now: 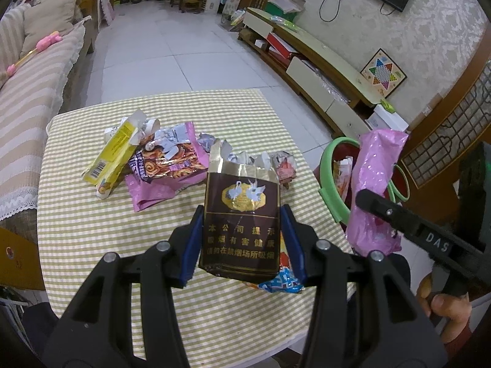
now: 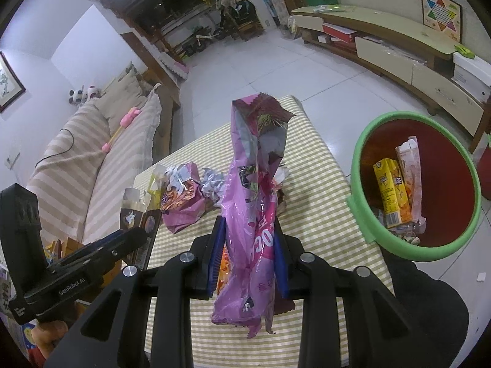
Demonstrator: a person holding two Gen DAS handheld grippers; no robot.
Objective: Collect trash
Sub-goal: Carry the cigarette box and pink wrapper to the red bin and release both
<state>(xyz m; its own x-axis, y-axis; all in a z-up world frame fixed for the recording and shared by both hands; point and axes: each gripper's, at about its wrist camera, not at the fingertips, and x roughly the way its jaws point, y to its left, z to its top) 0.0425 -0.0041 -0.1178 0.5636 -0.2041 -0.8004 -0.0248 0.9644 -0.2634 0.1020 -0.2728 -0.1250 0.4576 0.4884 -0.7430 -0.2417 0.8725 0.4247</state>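
My left gripper [image 1: 242,239] is shut on a torn brown cigarette pack [image 1: 242,214], held upright above the checked table [image 1: 92,236]. My right gripper [image 2: 248,245] is shut on a crumpled pink plastic wrapper [image 2: 254,184], also seen in the left wrist view as the pink wrapper [image 1: 374,184] beside the bin. A red bin with a green rim [image 2: 414,184] stands on the floor right of the table, holding a yellow carton [image 2: 388,193] and other wrappers. More trash lies on the table: a yellow box [image 1: 112,159], a purple snack bag [image 1: 165,168], crumpled paper [image 1: 285,168].
A striped sofa [image 1: 27,98] runs along the table's left side. A low TV cabinet [image 1: 319,70] lines the right wall, with white tiled floor [image 1: 184,46] beyond the table. A hand [image 1: 445,306] grips the right tool's handle at the lower right.
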